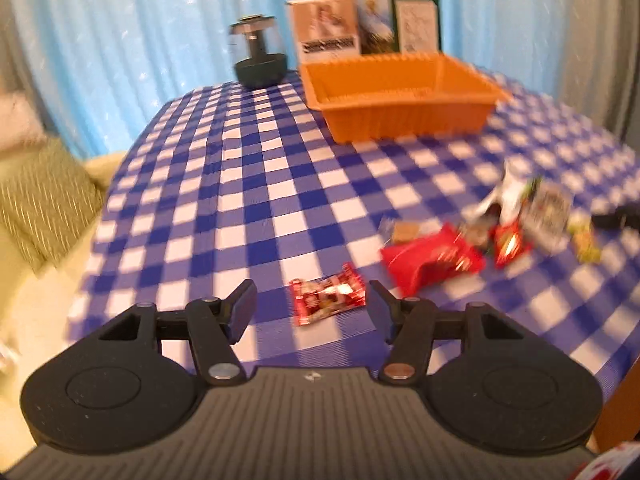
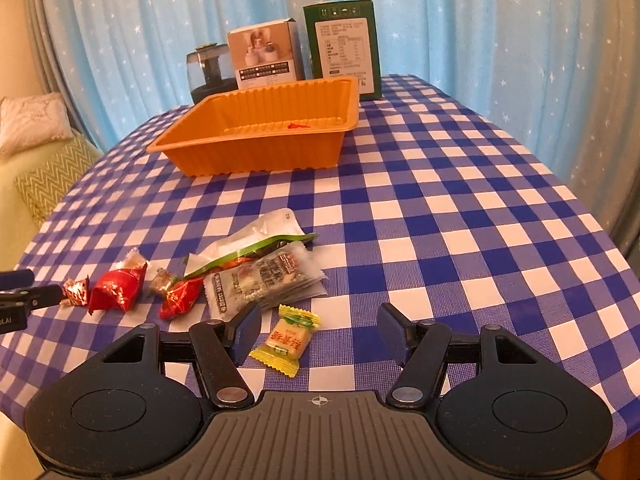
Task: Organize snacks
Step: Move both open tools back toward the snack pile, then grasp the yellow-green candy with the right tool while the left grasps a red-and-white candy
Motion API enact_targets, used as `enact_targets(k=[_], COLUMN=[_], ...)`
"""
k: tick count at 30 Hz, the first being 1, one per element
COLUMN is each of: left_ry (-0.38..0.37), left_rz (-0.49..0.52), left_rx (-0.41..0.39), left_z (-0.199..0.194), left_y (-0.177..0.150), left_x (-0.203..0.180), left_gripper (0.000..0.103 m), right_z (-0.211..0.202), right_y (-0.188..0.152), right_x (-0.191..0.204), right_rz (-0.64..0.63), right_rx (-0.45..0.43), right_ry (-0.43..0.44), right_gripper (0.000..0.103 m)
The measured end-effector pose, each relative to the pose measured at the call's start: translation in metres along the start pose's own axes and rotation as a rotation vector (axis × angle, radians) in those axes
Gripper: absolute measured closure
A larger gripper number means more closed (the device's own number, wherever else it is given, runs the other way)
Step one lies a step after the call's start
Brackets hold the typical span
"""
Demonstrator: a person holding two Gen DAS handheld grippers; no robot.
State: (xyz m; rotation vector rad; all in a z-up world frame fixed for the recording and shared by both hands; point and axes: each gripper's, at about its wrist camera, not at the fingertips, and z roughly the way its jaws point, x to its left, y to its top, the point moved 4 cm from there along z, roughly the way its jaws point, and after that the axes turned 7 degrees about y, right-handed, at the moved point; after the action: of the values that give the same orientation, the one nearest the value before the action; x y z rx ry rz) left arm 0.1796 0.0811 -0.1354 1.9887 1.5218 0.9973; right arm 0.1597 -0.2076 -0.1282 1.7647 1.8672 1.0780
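Note:
On the blue checked tablecloth, a small red candy wrapper point(image 1: 328, 299) lies between the fingers of my left gripper point(image 1: 313, 305), which is open and not touching it. My right gripper point(image 2: 320, 328) is open too, around a yellow candy point(image 2: 286, 340) that lies near its left finger. A pile of snacks sits between the two grippers: a red packet point(image 2: 118, 286), a grey packet point(image 2: 264, 280) and a clear green-striped packet point(image 2: 256, 240). The orange tray point(image 2: 208, 160) stands farther back with one small red item point(image 2: 298, 125) inside. The left gripper's tip point(image 2: 24, 296) shows at the right view's left edge.
Behind the tray stand a green box point(image 2: 346, 48), a white-and-pink box point(image 2: 266, 54) and a dark jar point(image 2: 208, 70). A blue curtain hangs behind the table. A sofa with patterned cushions point(image 1: 44, 200) lies off the table's left edge.

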Motion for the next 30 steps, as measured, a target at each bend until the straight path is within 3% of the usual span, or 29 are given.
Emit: enact_targets(k=[7, 9, 14, 16, 21, 30], left_ry=[-0.036, -0.022, -0.049, -0.072, -0.11, -0.116], left_rz=[0.245, 0.275, 0.258, 0.226, 0.127, -0.07], left_rx=[0.02, 0.031, 0.027, 0.046, 0.089, 0.131], left_z=[0.02, 0.028, 0.038, 0.041, 0.043, 0.037], left_y=[-0.003, -0.003, 0.002, 0.004, 0.007, 0.007], left_x=[-0.016, -0.018, -0.012, -0.011, -0.01, -0.008], left_gripper=[0.048, 0.049, 0.053, 0.066, 0.082, 0.086], right_z=[0.008, 0.009, 0.011, 0.011, 0.014, 0.02], right_y=[-0.005, -0.006, -0.007, -0.007, -0.009, -0.013], right_x=[-0.001, -0.002, -0.005, -0.004, 0.001, 0.013], right_rz=[-0.003, -0.002, 0.009, 0.01, 0.002, -0.036], right_rx=[0.028, 0.029, 0.033, 0.033, 0.039, 0.05], right_ry=[-0.009, -0.01, -0.019, -0.019, -0.008, 0.027], right_gripper=[0.039, 0.039, 0.039, 0.039, 0.039, 0.039])
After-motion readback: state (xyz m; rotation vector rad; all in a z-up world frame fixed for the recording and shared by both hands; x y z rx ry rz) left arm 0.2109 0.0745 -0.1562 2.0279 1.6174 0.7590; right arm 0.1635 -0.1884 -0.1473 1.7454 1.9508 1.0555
